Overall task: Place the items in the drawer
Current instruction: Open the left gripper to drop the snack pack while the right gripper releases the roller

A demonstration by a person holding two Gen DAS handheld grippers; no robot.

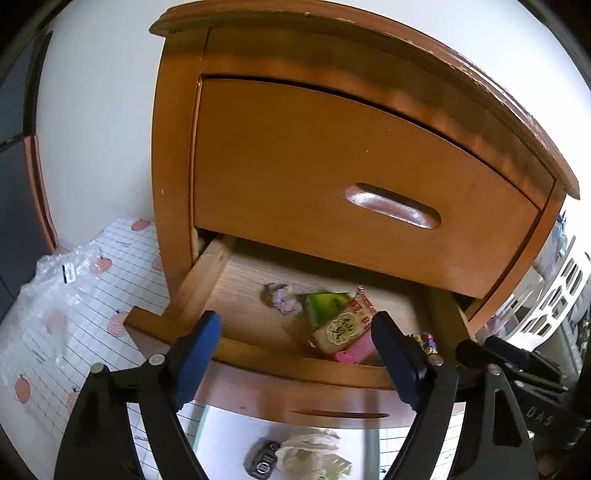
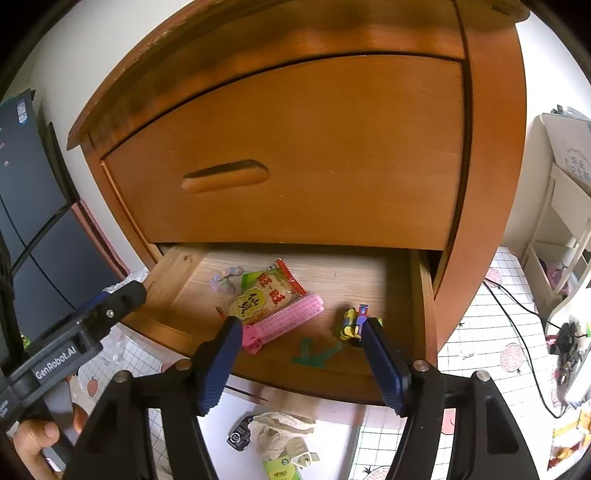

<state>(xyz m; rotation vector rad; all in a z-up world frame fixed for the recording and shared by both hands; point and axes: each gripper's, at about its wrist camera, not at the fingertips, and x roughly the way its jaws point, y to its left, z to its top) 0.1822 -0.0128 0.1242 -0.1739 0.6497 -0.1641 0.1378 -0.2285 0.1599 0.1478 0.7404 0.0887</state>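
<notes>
Both tools hover just in front of the open lower drawer. Left hand-held gripper (image 1: 295,354): blue-padded fingers (image 1: 197,354) spread wide, nothing between them. Right hand-held gripper (image 2: 300,360): likewise splayed and empty. The left tool's black body also shows at the left of the right wrist view, a person's hand (image 2: 35,448) wrapped round its grip.

Below the grippers, on the floor with its grid-and-peach mat (image 2: 476,339): a crumpled pale cloth (image 2: 280,430), a dark round-logo item (image 2: 240,437) touching it, and a green packet (image 2: 282,470) at the frame edge.

Lower drawer (image 2: 314,380), pulled out, holds several things. Near its front lip: a pink ridged hair roller (image 2: 288,317), with a red-and-yellow snack packet (image 2: 266,291) lying partly over it. To the right, apart from these, a small yellow-and-blue toy (image 2: 352,323), beside the right fingertip. A green flat shape (image 2: 314,352) lies on the drawer's front edge. Further back, a green carton (image 1: 325,304) under the snack, and a pale lilac flower trinket (image 1: 284,297) just beside it.

Above: upper drawer (image 1: 332,177), closed, with a recessed handle. Nightstand top (image 1: 369,26), chipped along its edge.
</notes>
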